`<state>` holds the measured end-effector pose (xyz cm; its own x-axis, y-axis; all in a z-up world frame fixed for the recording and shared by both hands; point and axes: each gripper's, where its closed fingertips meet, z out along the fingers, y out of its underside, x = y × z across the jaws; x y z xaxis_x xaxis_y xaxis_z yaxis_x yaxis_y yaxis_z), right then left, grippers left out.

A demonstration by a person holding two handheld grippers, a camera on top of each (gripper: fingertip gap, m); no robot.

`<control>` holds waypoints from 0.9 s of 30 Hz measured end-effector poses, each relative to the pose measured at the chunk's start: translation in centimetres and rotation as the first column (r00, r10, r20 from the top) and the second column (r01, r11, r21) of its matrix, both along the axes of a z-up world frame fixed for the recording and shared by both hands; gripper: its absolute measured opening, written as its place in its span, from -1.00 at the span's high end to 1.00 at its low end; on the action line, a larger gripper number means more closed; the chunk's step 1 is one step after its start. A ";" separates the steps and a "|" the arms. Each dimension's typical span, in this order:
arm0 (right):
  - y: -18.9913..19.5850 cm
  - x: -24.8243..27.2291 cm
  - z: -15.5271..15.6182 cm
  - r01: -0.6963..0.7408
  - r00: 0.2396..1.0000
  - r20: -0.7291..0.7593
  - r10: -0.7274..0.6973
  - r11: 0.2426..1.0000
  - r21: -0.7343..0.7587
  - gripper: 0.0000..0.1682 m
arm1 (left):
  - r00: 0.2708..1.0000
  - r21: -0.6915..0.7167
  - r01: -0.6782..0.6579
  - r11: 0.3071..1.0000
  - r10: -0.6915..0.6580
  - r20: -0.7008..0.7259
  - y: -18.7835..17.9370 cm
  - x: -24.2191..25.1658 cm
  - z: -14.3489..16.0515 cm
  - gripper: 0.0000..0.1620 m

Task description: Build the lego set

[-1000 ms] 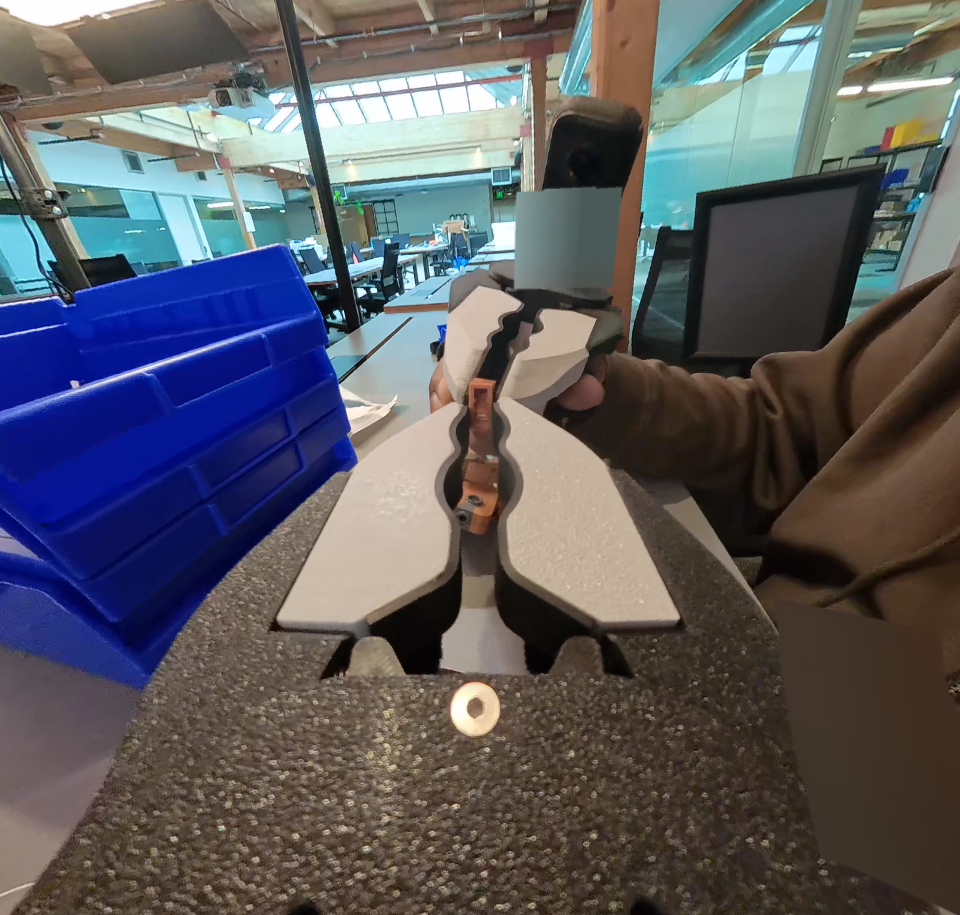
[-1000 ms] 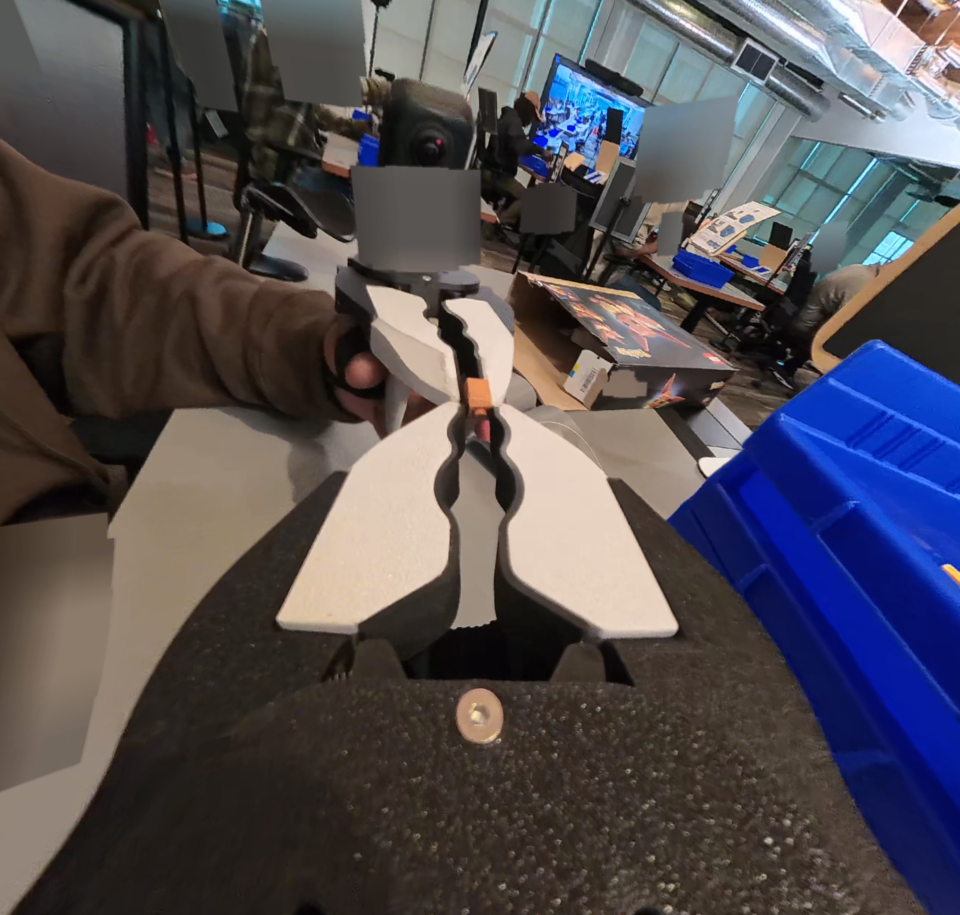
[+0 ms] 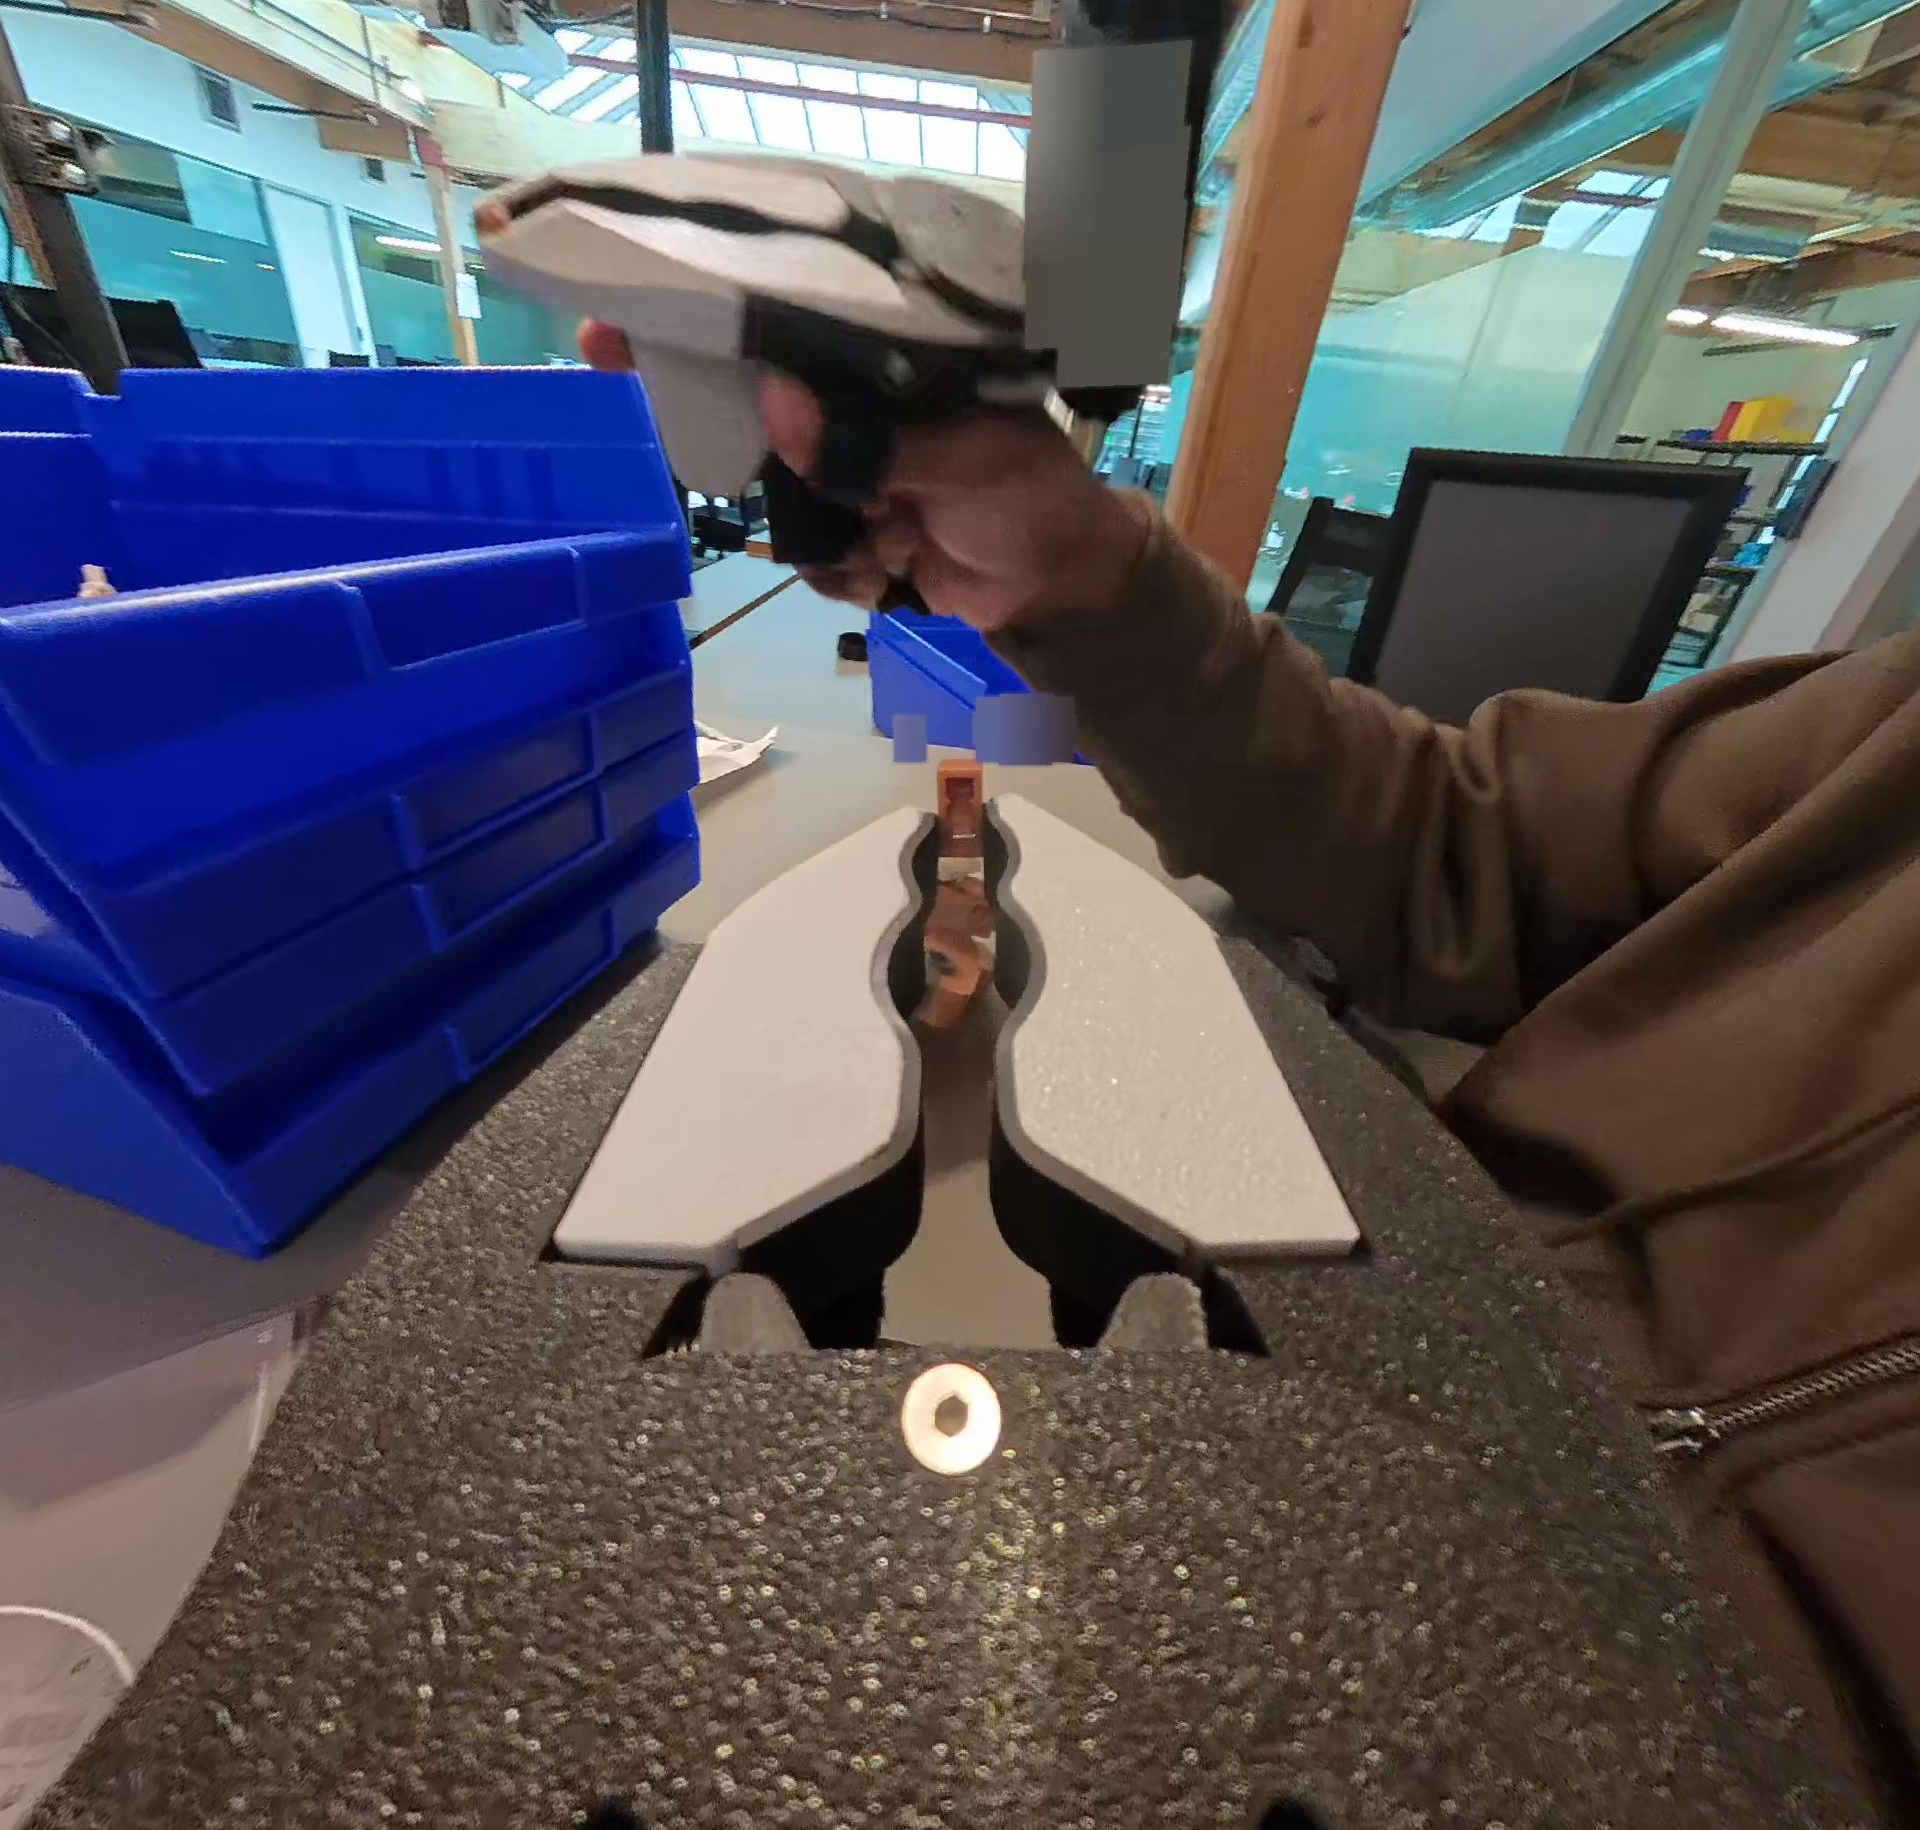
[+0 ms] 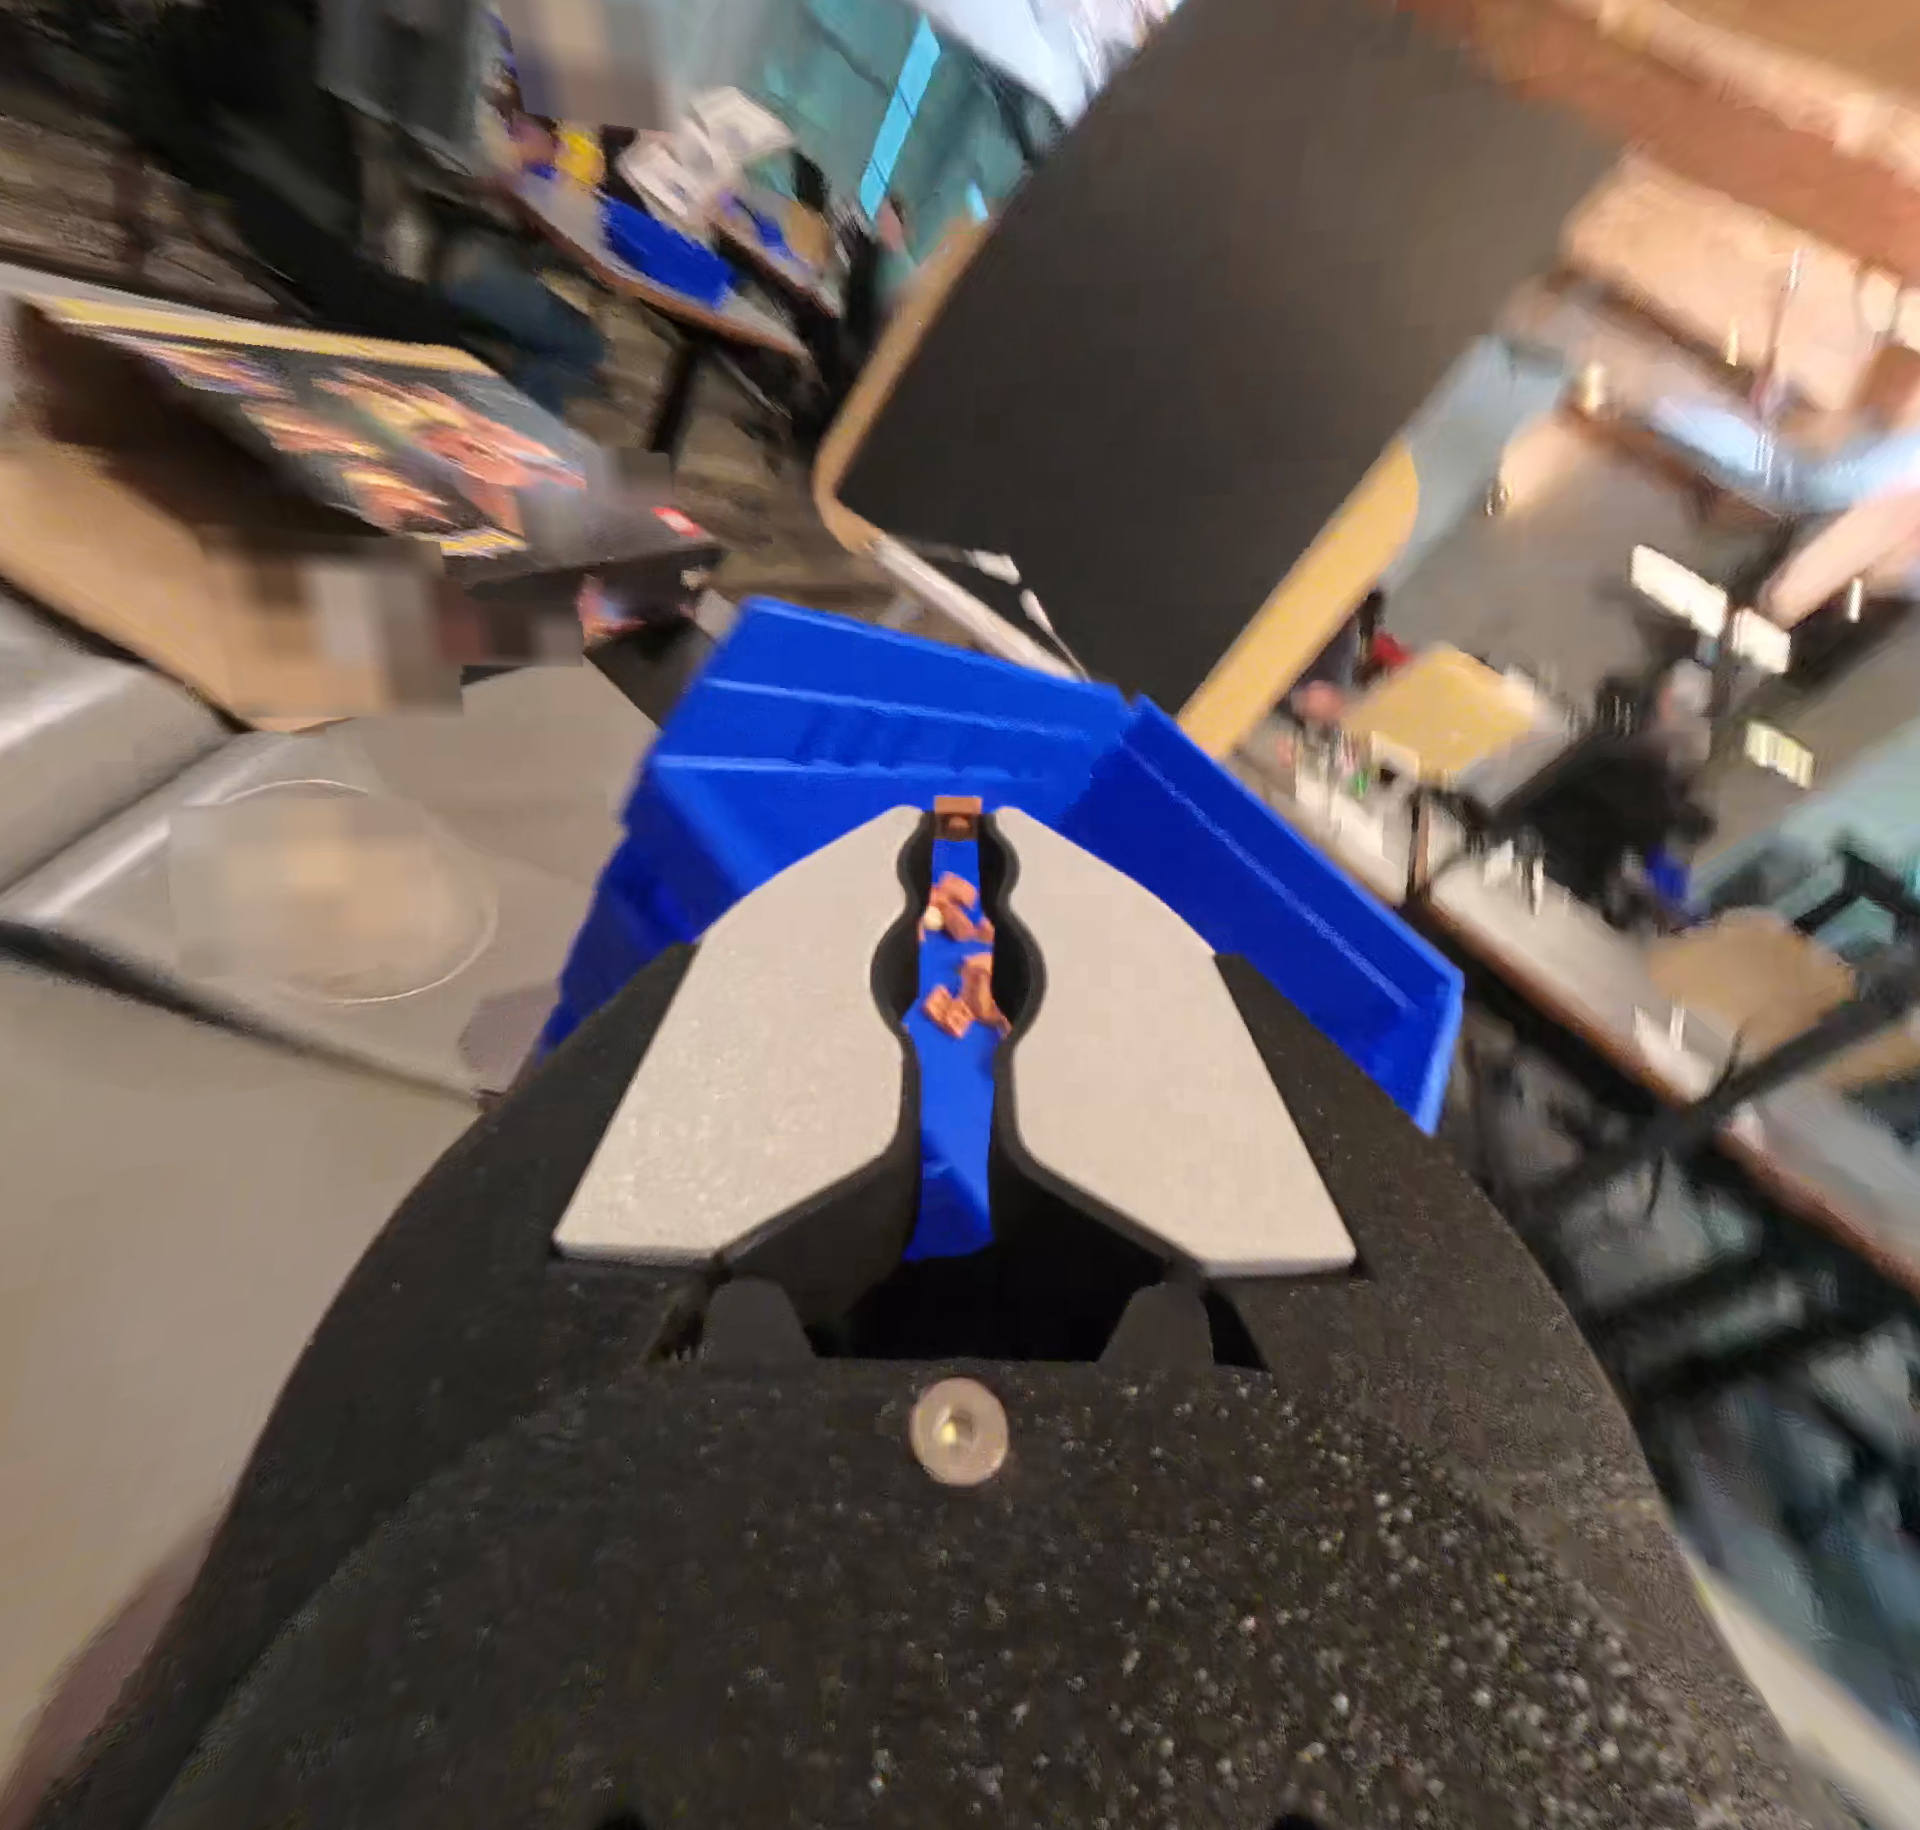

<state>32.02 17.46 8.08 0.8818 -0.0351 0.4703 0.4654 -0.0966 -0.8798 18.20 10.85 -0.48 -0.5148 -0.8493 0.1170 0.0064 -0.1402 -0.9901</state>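
Left gripper (image 3: 961, 824): fingers clenched on a brown lego assembly (image 3: 958, 907), which stands up between the tips with its long axis running along the fingers and its top end poking out past them.
Right gripper (image 4: 958, 824): fingers pinched on a small brown piece (image 4: 957, 814) right at the tips; in the left wrist view this gripper (image 3: 499, 222) is raised high, turned sideways, tips toward the stacked blue bins (image 3: 343, 741).
Bin under right gripper: a blue bin (image 4: 1247, 876) lies straight ahead and below the right fingers, with loose brown pieces (image 4: 961, 959) on its floor, seen through the gap.
Key relation: the assembly sits low over the desk (image 3: 790, 824); the right gripper is well above and left of it, aimed away, so the small piece and the assembly are apart.
Likely next step: a judgement only; either the small piece goes to the bin or it must swing back down to meet the assembly's exposed top end.
Blur: the right wrist view is smeared, so detail is uncertain.
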 end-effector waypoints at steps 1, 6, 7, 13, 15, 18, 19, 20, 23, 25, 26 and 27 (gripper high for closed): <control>0.8 1.3 -0.1 0.057 0.997 -0.057 -0.061 0.997 -0.055 0.90 | 1.000 0.004 -0.014 1.000 0.014 0.003 0.2 0.1 0.0 0.91; 2.5 3.0 -1.0 0.107 0.981 -0.155 -0.121 0.990 -0.097 0.75 | 0.998 -0.003 -0.057 0.998 0.057 0.008 1.2 0.2 -0.1 0.90; 2.6 3.0 -1.5 0.113 0.984 -0.129 -0.126 0.988 -0.105 0.75 | 0.998 -0.007 -0.067 0.998 0.067 0.010 1.4 0.2 0.0 0.90; -0.1 0.3 -5.0 0.131 0.973 0.212 -0.087 0.971 -0.200 0.78 | 0.990 -0.053 -0.118 0.992 0.121 0.067 2.3 0.0 1.3 0.91; -1.4 0.1 -6.9 0.213 0.942 0.310 -0.127 0.941 -0.264 0.81 | 0.983 -0.077 -0.163 0.984 0.168 0.072 3.1 0.1 1.4 0.90; -2.3 -1.0 -9.3 0.234 0.938 0.321 -0.128 0.919 -0.318 0.85 | 0.973 -0.106 -0.221 0.969 0.227 0.050 4.1 0.6 1.0 0.91; -2.4 -1.4 -10.0 0.219 0.944 0.312 -0.113 0.918 -0.331 0.86 | 0.971 -0.114 -0.229 0.967 0.235 0.043 4.3 0.7 0.9 0.90; -2.4 -1.7 -10.5 0.212 0.945 0.310 -0.104 0.916 -0.341 0.86 | 0.970 -0.120 -0.234 0.965 0.240 0.038 4.4 0.7 0.8 0.90; -2.2 -1.9 -11.1 0.216 0.940 0.328 -0.096 0.911 -0.352 0.86 | 0.968 -0.110 -0.246 0.963 0.250 0.029 4.5 0.9 0.5 0.90; -2.0 -2.0 -11.2 0.208 0.942 0.325 -0.089 0.912 -0.353 0.86 | 0.968 -0.103 -0.246 0.964 0.250 0.029 4.5 0.9 0.5 0.90; -2.0 -2.1 -11.2 0.200 0.943 0.324 -0.082 0.914 -0.352 0.86 | 0.968 -0.106 -0.244 0.964 0.248 0.028 4.5 0.9 0.5 0.91; -2.0 -2.3 -11.3 0.193 0.943 0.324 -0.074 0.916 -0.351 0.86 | 0.970 -0.109 -0.239 0.965 0.243 0.026 4.5 1.0 0.4 0.91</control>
